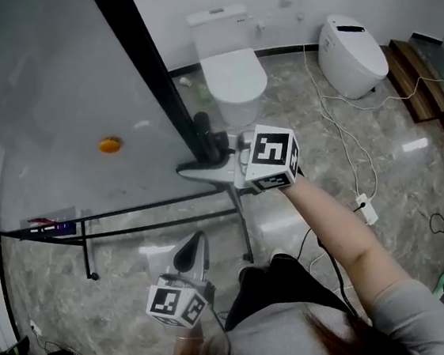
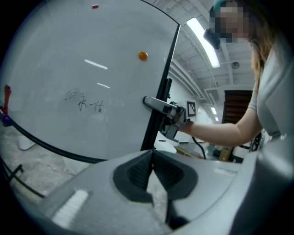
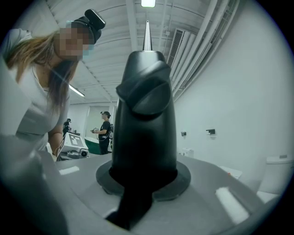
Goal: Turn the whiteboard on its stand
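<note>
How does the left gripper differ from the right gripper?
The right gripper is clamped on the black frame of the large pale whiteboard; the left gripper is shut on nothing. The right reaches out to the board; the left hangs low, apart from it. Both carry square-marker cubes.

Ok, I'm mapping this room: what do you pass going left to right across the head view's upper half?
Whiteboard with its orange magnet → white toilet → rounded toilet → wooden steps.
</note>
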Demonstrator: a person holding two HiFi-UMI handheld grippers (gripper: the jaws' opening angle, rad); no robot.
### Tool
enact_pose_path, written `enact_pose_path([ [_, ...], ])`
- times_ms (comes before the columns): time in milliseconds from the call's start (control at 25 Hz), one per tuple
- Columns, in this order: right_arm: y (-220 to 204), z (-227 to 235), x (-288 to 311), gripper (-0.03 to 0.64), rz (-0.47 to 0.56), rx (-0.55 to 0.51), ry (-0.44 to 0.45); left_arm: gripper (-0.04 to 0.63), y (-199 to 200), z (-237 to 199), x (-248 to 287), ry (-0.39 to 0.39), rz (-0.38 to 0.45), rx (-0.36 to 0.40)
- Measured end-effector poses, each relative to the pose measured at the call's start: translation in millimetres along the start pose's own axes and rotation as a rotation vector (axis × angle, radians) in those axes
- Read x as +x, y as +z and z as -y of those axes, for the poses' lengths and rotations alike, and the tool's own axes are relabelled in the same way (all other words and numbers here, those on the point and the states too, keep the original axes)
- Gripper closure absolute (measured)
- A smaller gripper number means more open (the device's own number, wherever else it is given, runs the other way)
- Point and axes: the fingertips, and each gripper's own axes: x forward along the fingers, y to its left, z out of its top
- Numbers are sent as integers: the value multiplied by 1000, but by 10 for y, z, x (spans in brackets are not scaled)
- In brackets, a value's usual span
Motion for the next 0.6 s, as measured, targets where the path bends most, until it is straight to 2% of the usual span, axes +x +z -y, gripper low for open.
enact_pose_path([
  [120,71,-16,-99,534,-3,-1,0,592,94,151,-21,-46,-16,24],
  [280,132,-62,-212,534,-5,2,7,592,200,304,-160,-47,1,47],
  [480,183,-132,-355,533,-15,14,-7,593,34,453,-209,18,14,-11],
  [600,147,-281,-828,534,-18,7,4,593,-226,1041,27,50,43,-51],
])
